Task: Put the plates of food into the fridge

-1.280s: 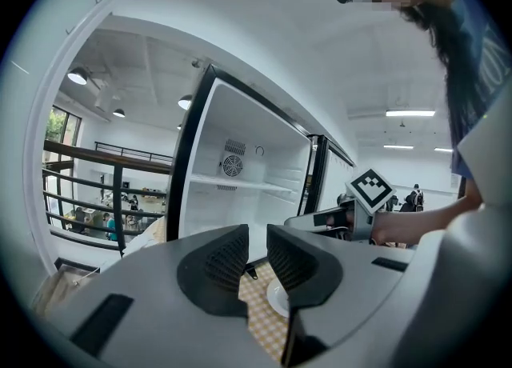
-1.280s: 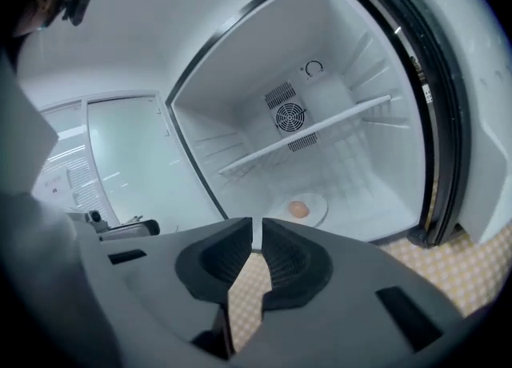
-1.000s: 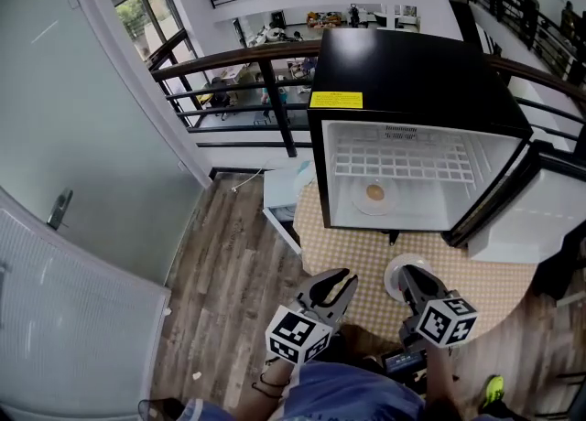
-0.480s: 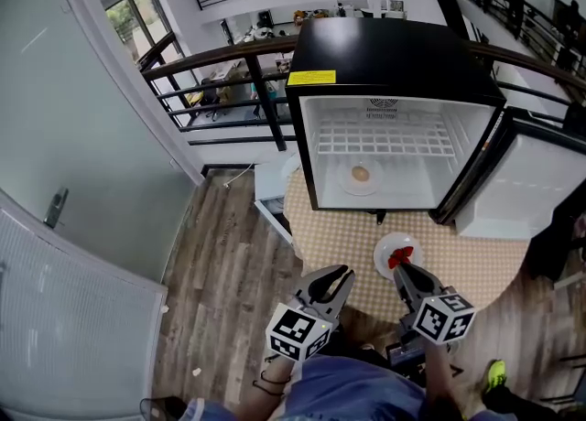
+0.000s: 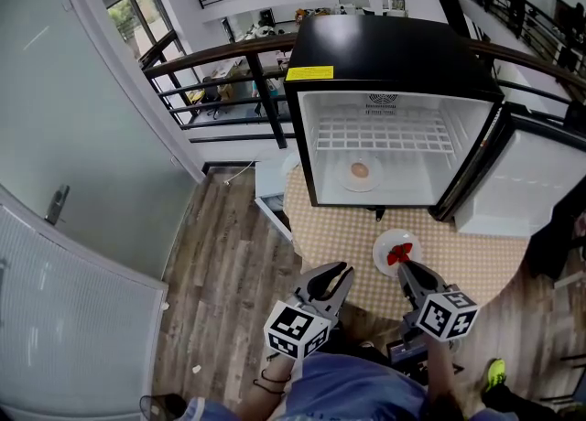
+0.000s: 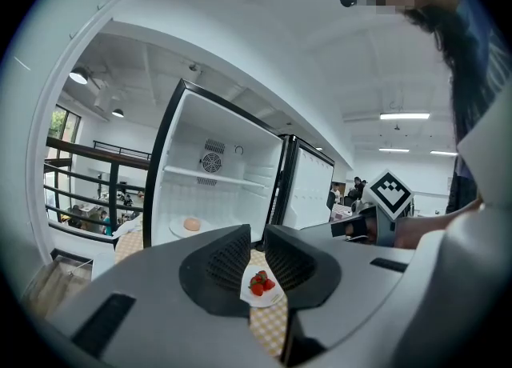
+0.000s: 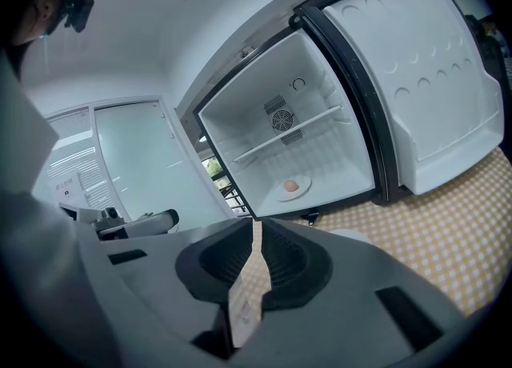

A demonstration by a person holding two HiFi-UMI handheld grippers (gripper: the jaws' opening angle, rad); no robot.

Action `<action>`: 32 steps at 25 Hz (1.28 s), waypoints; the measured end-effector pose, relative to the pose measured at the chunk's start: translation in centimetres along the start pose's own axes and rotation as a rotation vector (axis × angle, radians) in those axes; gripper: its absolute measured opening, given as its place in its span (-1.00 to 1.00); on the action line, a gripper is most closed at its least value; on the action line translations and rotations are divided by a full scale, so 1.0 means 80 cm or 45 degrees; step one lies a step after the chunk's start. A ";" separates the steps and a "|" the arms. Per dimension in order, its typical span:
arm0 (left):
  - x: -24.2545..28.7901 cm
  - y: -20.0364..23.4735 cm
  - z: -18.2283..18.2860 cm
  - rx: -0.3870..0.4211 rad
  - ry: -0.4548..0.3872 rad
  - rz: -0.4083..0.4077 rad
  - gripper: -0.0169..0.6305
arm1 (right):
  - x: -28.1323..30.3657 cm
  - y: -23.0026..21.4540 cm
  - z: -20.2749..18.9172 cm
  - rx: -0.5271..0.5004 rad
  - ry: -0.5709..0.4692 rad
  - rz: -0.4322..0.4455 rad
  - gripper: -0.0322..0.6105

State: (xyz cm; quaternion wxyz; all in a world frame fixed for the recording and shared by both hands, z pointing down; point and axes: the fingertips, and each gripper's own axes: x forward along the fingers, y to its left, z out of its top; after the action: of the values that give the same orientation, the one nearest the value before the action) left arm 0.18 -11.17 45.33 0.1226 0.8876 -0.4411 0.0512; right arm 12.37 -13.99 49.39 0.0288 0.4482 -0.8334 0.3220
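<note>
strawberry plate (image 5: 385, 246) pinched by right tool (image 5: 403, 266), left tool (image 5: 334, 273) slightly spread, yellow fridge label (image 5: 309, 72) unreadable.

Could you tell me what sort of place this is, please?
Probably a mezzanine in an office or lab building: a railing overlooks desks on the floor below, and a mini fridge stands open on a checkered table.

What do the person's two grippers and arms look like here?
The left gripper and the right gripper both have grey moulded bodies, with dark ribbed pads on the inner faces of the jaws. Each carries a white cube printed with black square markers. Dark bands circle the left wrist.
</note>
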 end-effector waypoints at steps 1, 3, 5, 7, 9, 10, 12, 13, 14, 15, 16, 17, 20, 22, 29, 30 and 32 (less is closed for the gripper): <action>0.000 -0.001 0.000 0.002 0.002 -0.002 -0.79 | -0.001 -0.006 0.001 0.012 -0.001 -0.011 -0.76; 0.002 -0.003 -0.001 0.006 0.008 -0.009 -0.79 | -0.002 -0.024 -0.001 0.051 0.014 -0.041 -0.76; 0.004 -0.006 -0.003 0.013 0.015 -0.023 -0.79 | -0.003 -0.047 -0.008 0.112 0.046 -0.066 -0.75; 0.009 -0.011 -0.006 0.020 0.027 -0.043 -0.79 | -0.003 -0.071 -0.019 0.183 0.075 -0.086 -0.75; 0.016 -0.017 -0.011 0.022 0.044 -0.066 -0.79 | 0.002 -0.102 -0.031 0.254 0.095 -0.130 -0.75; 0.020 -0.020 -0.013 0.022 0.053 -0.079 -0.79 | 0.006 -0.118 -0.040 0.293 0.115 -0.151 -0.75; 0.028 -0.025 -0.018 0.020 0.070 -0.106 -0.79 | 0.016 -0.145 -0.066 0.394 0.176 -0.171 -0.66; 0.032 -0.028 -0.019 0.020 0.077 -0.121 -0.79 | 0.020 -0.156 -0.082 0.457 0.205 -0.174 -0.62; 0.036 -0.031 -0.020 0.021 0.082 -0.136 -0.79 | 0.024 -0.166 -0.097 0.527 0.225 -0.178 -0.61; 0.040 -0.034 -0.020 0.022 0.087 -0.149 -0.79 | 0.027 -0.176 -0.110 0.599 0.237 -0.182 -0.61; 0.044 -0.036 -0.020 0.024 0.090 -0.161 -0.79 | 0.030 -0.185 -0.122 0.666 0.245 -0.188 -0.61; 0.048 -0.038 -0.019 0.027 0.094 -0.172 -0.79 | 0.032 -0.192 -0.132 0.722 0.251 -0.195 -0.61; 0.056 -0.041 -0.019 0.032 0.103 -0.195 -0.79 | 0.041 -0.206 -0.151 0.833 0.263 -0.215 -0.61; 0.058 -0.041 -0.019 0.033 0.110 -0.200 -0.79 | 0.049 -0.211 -0.156 0.898 0.257 -0.218 -0.58; 0.057 -0.027 -0.019 0.024 0.114 -0.170 -0.79 | 0.057 -0.228 -0.169 0.996 0.255 -0.305 -0.57; 0.056 -0.024 -0.019 0.022 0.112 -0.162 -0.79 | 0.056 -0.229 -0.169 1.014 0.247 -0.304 -0.57; 0.054 -0.018 -0.019 0.018 0.108 -0.145 -0.79 | 0.059 -0.230 -0.168 1.051 0.231 -0.295 -0.57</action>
State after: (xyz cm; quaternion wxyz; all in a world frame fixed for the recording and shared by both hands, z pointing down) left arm 3.95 -13.31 47.39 0.1376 0.9091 -0.3840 0.0850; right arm 20.44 -17.05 71.03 -0.0436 0.4824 -0.5733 0.6608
